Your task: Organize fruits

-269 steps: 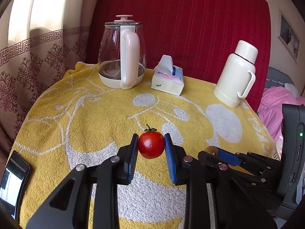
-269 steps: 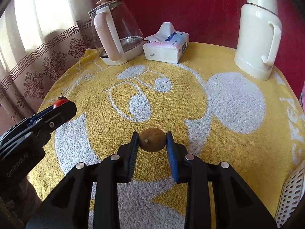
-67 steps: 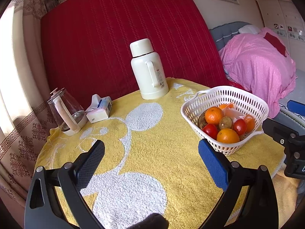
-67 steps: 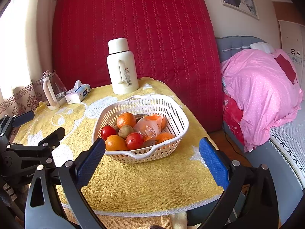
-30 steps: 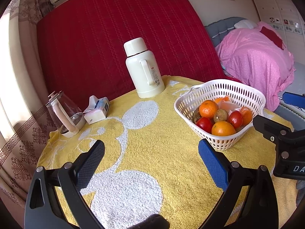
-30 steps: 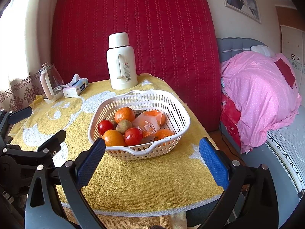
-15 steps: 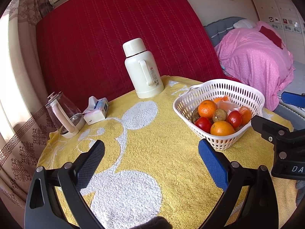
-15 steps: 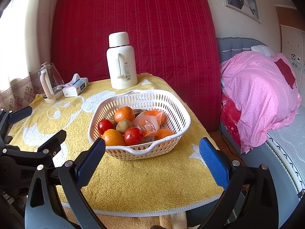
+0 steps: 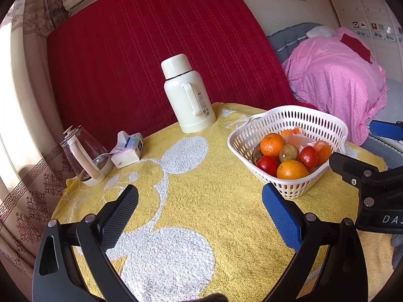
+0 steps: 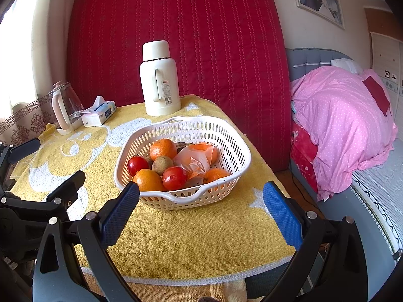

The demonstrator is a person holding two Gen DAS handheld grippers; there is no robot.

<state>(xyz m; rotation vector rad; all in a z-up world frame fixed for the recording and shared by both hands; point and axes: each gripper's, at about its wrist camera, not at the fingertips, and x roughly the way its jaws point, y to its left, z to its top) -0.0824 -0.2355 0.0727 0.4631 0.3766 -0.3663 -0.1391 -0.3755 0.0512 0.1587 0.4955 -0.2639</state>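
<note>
A white plastic basket point(image 10: 226, 136) sits on the yellow towel-covered table point(image 10: 176, 236); it also shows in the left wrist view point(image 9: 302, 115). It holds oranges point(image 10: 163, 149), two tomatoes point(image 10: 174, 177), a brown kiwi point(image 10: 162, 164) and a clear bag point(image 10: 194, 162). My right gripper point(image 10: 200, 212) is open and empty, just in front of the basket. My left gripper point(image 9: 200, 212) is open and empty, above the towel to the left of the basket. The right gripper's body point(image 9: 372, 188) shows in the left wrist view.
A cream thermos point(image 9: 187, 95) stands at the back of the table. A glass kettle point(image 9: 85, 156) and a tissue pack point(image 9: 127, 148) stand at the back left. A red padded panel is behind. A bed with a pink quilt point(image 10: 347, 123) lies to the right.
Nine seconds ago the left gripper held a tomato and the right a kiwi; both are now open and empty, and those fruits lie in the basket. In the last second, almost nothing moved.
</note>
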